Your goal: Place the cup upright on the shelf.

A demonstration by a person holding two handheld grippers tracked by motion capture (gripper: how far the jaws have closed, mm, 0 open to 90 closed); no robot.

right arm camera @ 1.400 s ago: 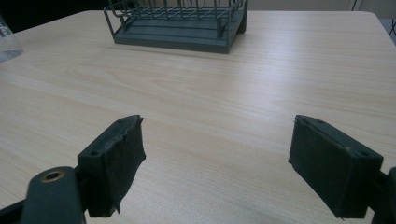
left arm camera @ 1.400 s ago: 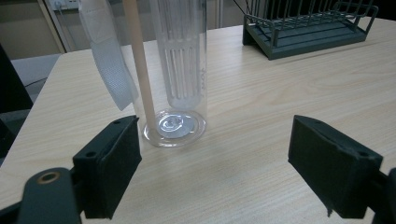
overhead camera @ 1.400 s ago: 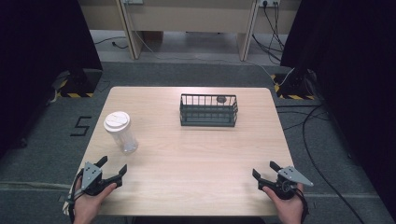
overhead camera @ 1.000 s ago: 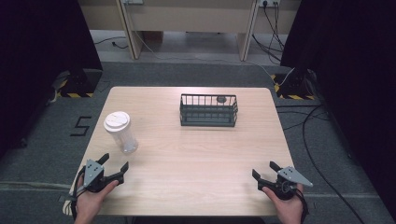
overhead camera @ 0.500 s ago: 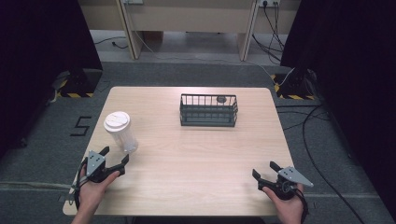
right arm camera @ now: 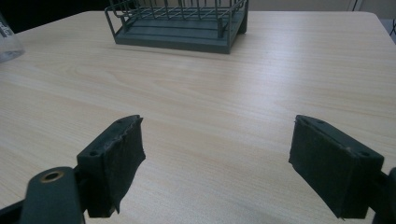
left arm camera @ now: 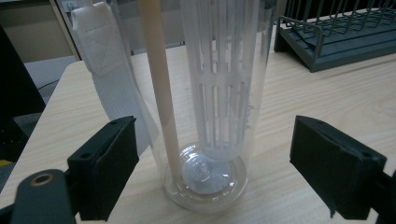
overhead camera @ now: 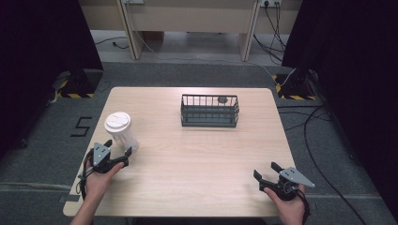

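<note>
At the left of the wooden table (overhead camera: 187,159), my left gripper (overhead camera: 112,152) has moved forward over the last second or so, from the near edge up to the clear tumbler (overhead camera: 123,133). Its jaws are spread wide, one on each side of the tumbler's base, not yet touching it. In the left gripper view the tumbler (left arm camera: 205,93) stands upright between the jaws, with a white slotted insert and a pale straw inside and a white fabric strap hanging at its side. It has a white lid and stands near the table's left edge. I judge that I am about to close on it low down, where a clear, smooth wall may slip. Further right, toward the far edge, sits a dark wire basket (overhead camera: 209,111), well apart from the tumbler. At the far right, my right gripper (overhead camera: 268,173) has stayed near the table's front edge, jaws wide and empty.
</note>
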